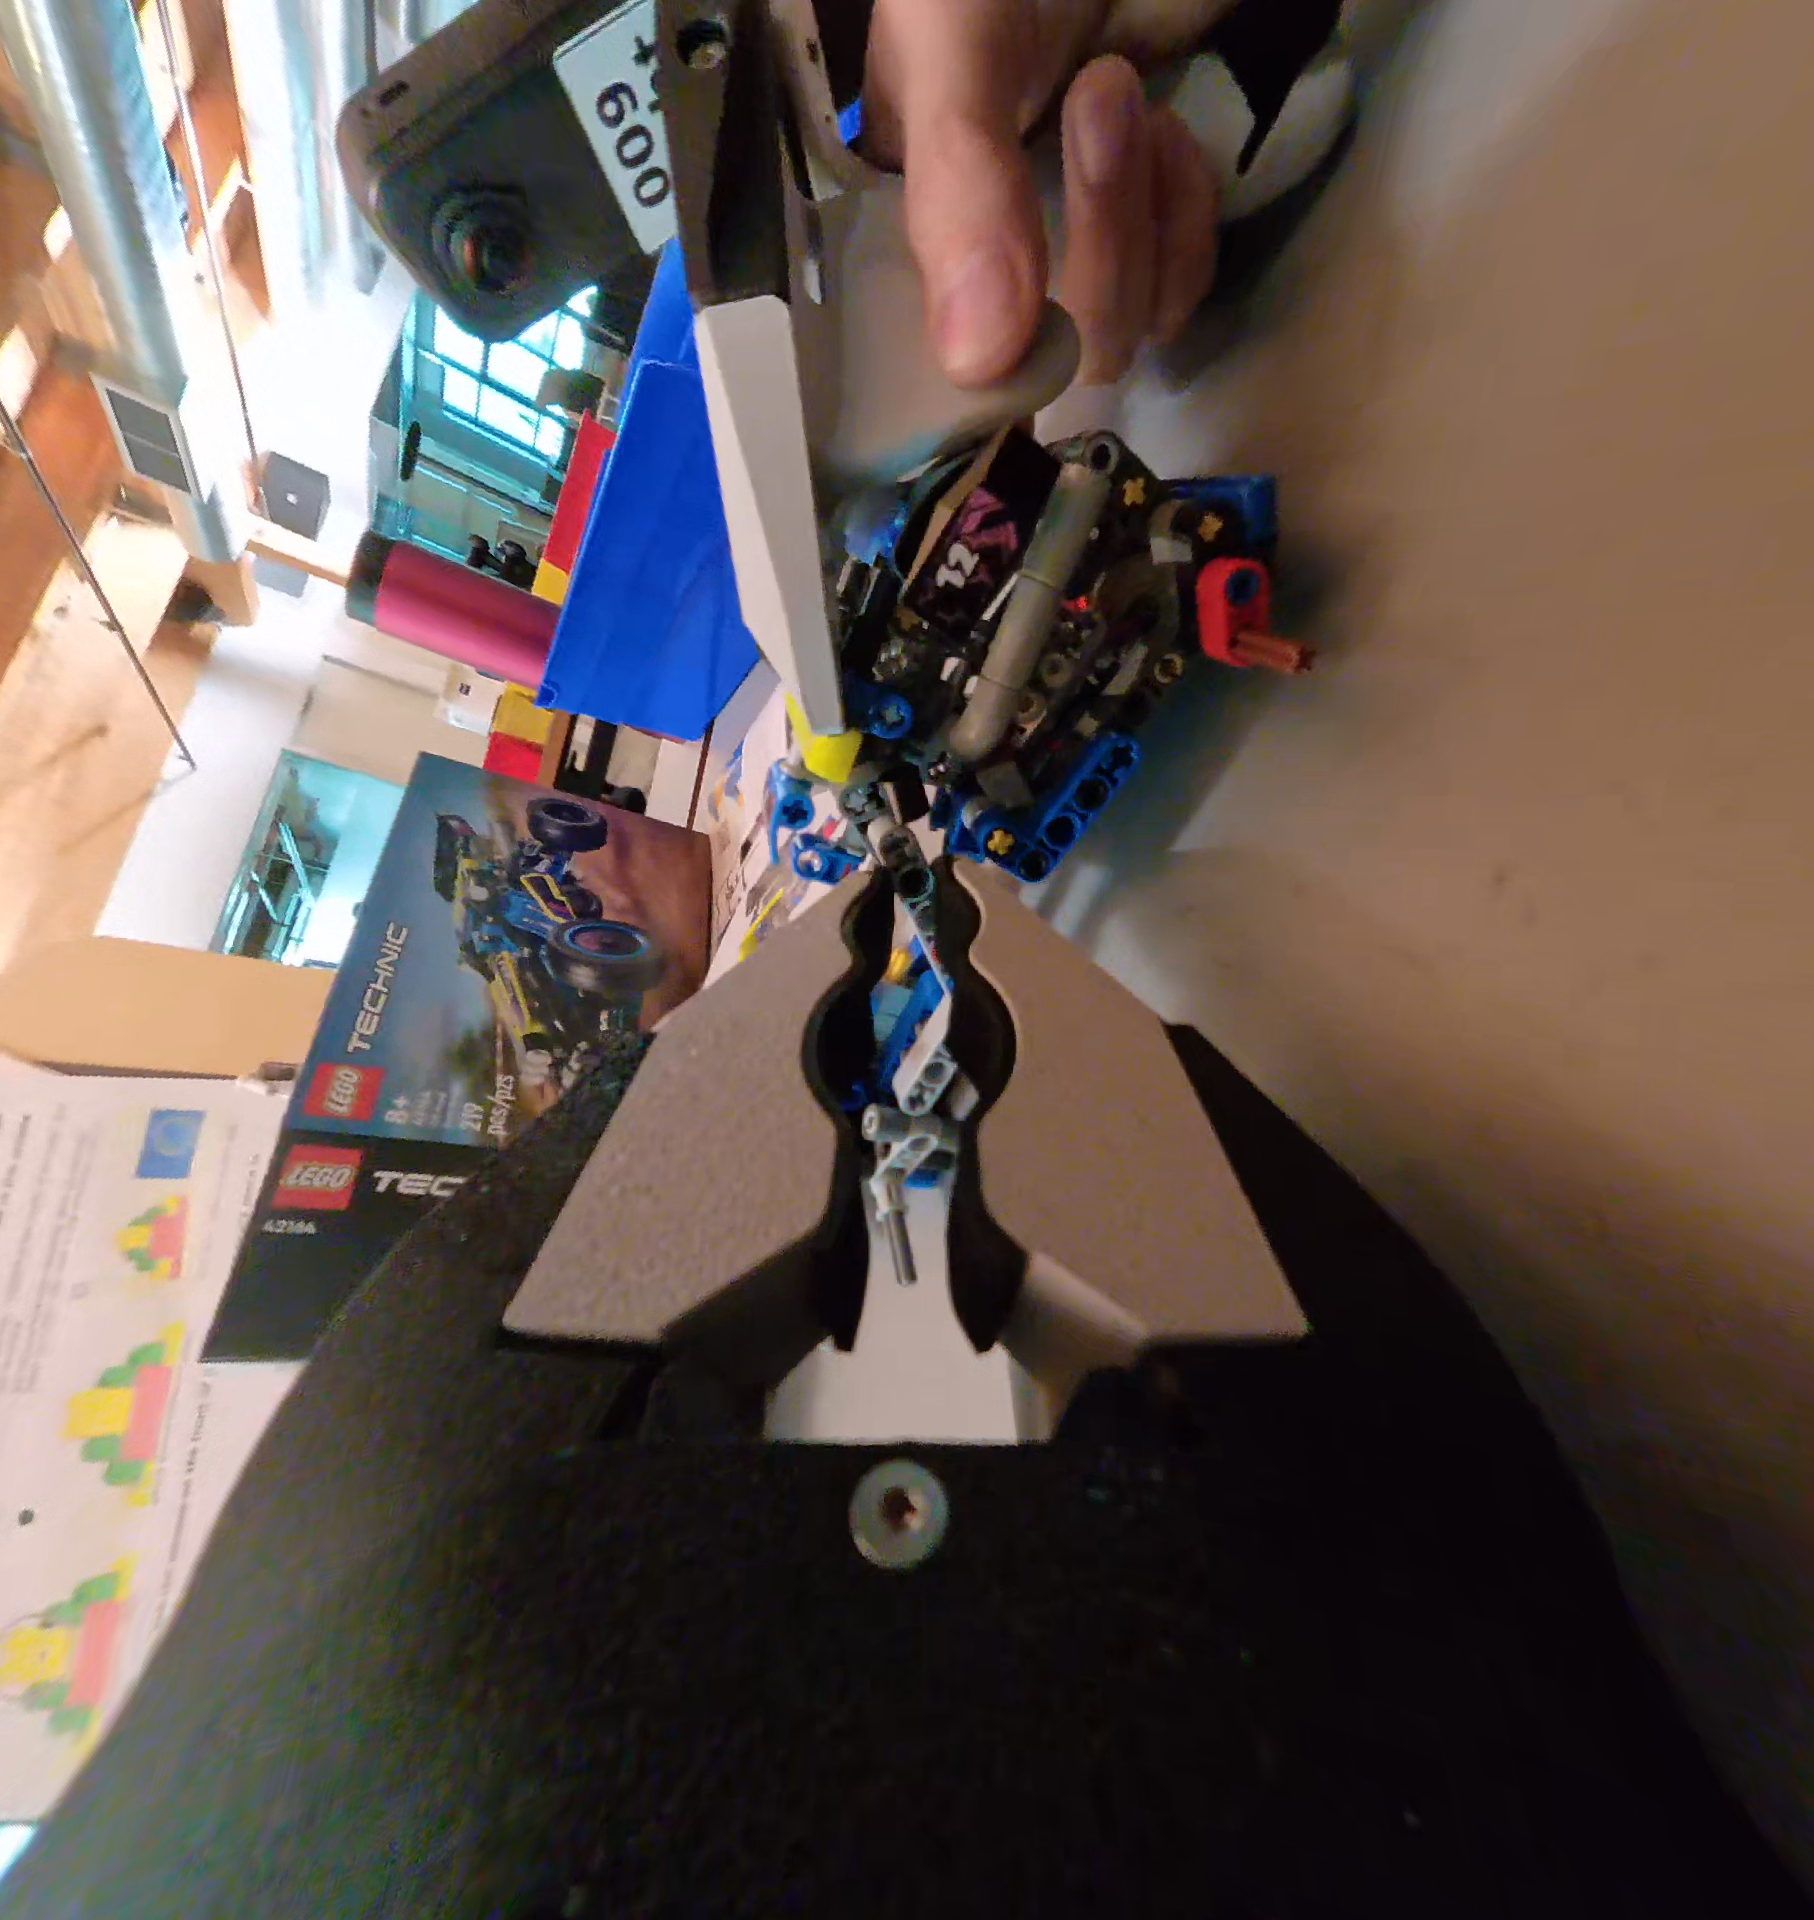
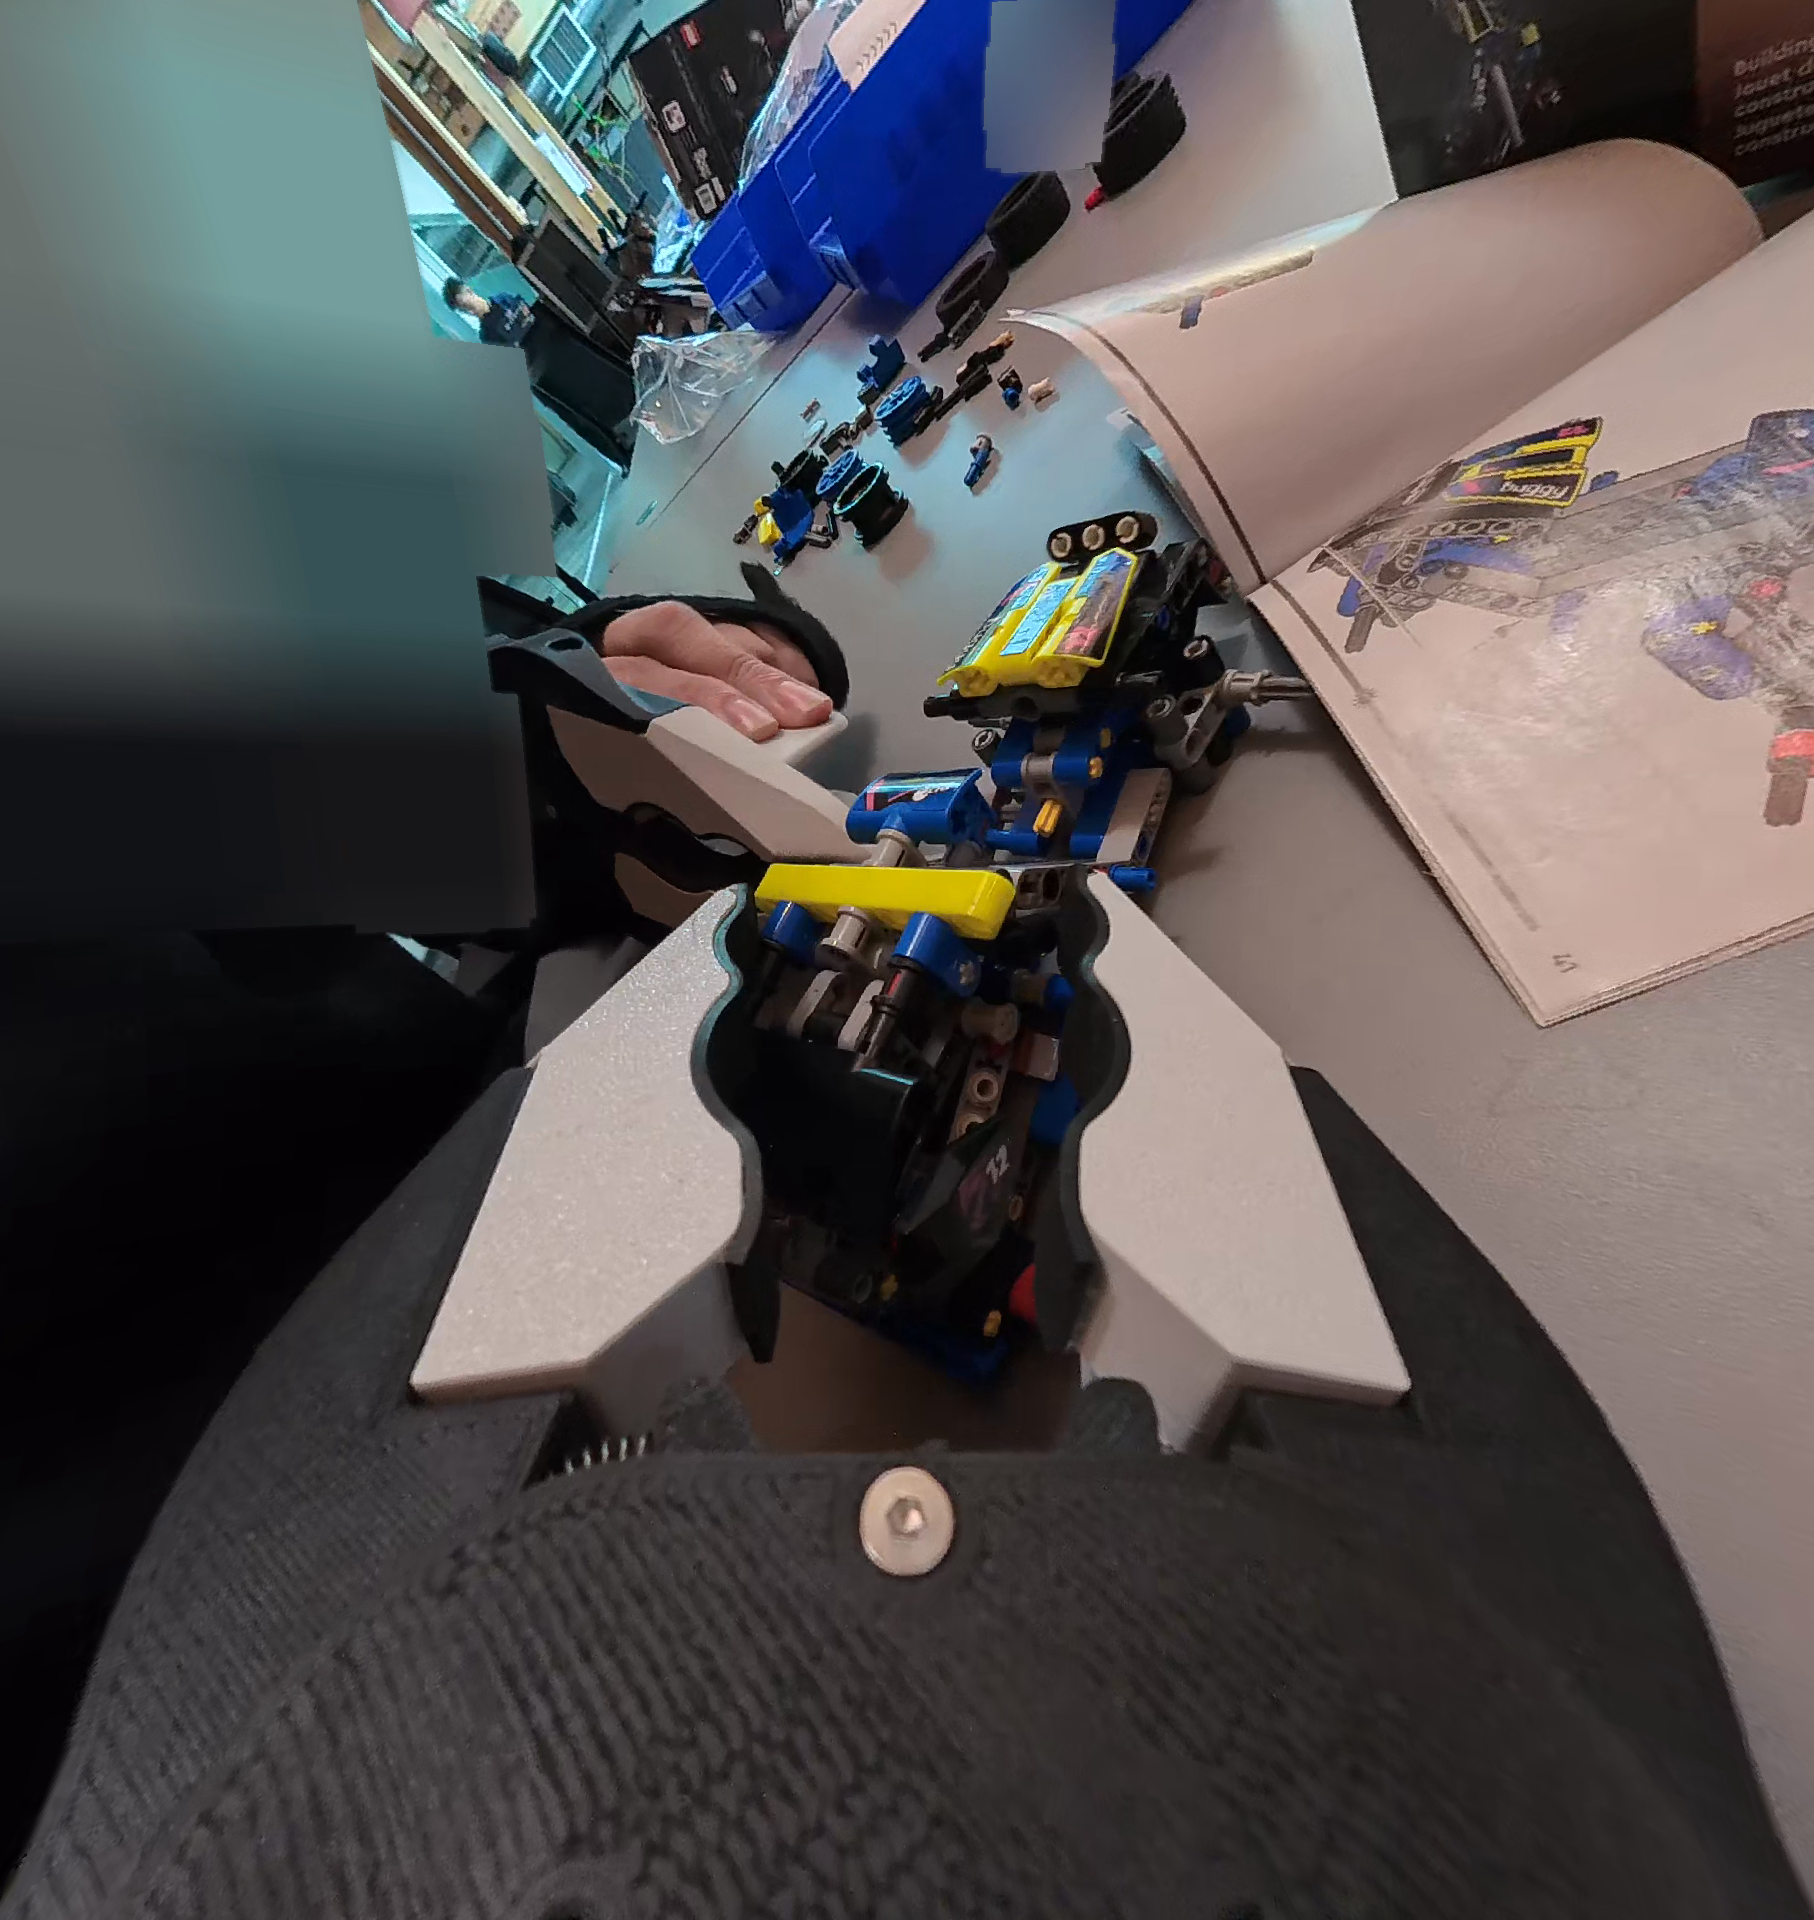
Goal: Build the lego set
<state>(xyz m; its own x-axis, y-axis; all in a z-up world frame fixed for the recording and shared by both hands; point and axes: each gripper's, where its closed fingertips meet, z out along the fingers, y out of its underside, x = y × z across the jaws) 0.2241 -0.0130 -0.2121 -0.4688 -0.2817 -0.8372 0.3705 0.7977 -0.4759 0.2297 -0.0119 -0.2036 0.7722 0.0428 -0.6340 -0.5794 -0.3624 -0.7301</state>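
A partly built toy car of blue, black and yellow beams [image 1: 1038, 603] rests on the grey table [image 1: 1505, 727]. My left gripper [image 1: 913, 894] is shut on a thin light-grey beam [image 1: 929, 966] that sticks out from the car's end. My right gripper [image 2: 913, 899] is closed around the car's body [image 2: 944, 1091], with a yellow beam [image 2: 882, 894] across its tips. In the left wrist view one white finger [image 1: 768, 499] of the right gripper presses on the car's side, with a person's hand [image 1: 986, 239] on top. The left gripper also shows in the right wrist view [image 2: 737, 779], at the car's left.
An open instruction booklet [image 2: 1505, 727] lies right of the car. Loose parts and wheel hubs [image 2: 851, 488], black tyres [image 2: 1028, 218] and blue bins [image 2: 861, 187] lie farther back. A toy set box [image 1: 487, 966], a pink bottle [image 1: 456, 613] and a printed sheet [image 1: 72, 1351] stand at the left. My two grippers' fingertips are within a few centimetres of each other.
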